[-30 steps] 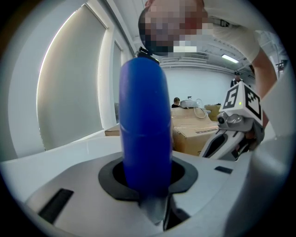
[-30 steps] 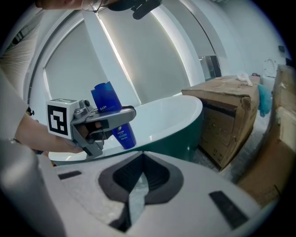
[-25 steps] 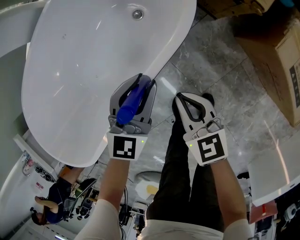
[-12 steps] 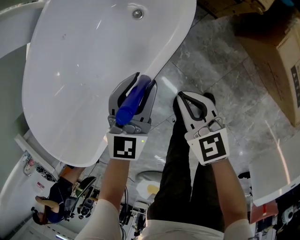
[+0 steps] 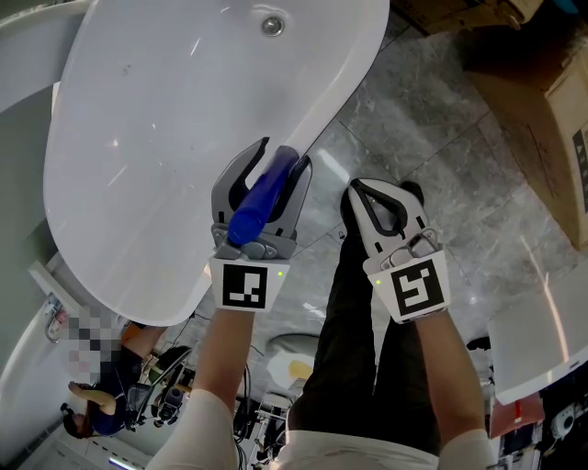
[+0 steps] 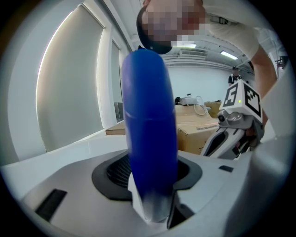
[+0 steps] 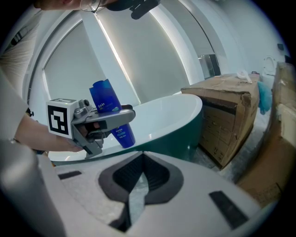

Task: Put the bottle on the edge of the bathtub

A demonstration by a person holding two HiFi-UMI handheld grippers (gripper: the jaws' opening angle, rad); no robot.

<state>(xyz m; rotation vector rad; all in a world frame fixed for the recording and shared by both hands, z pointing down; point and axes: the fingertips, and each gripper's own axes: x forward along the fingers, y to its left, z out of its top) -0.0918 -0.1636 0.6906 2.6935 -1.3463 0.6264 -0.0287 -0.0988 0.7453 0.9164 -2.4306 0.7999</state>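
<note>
Bottle [image 5: 262, 195], deep blue, glossy, white print low down

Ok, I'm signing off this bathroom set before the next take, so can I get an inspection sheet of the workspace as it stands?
Surface: white oval bathtub, nothing on its rim but the bottle; metal drain at the far end.
Job's things: blue plastic bottle, base on the tub's edge, between the left gripper's jaws.
Clutter: brown cardboard boxes beside the tub.
Grippers: left gripper, jaws opening around the bottle; right gripper shut and empty, over the floor.
Cables: dark cords by equipment at the head view's bottom edge.
Surroundings: grey marble-look floor tiles; a person in dark blue at lower left.
</note>
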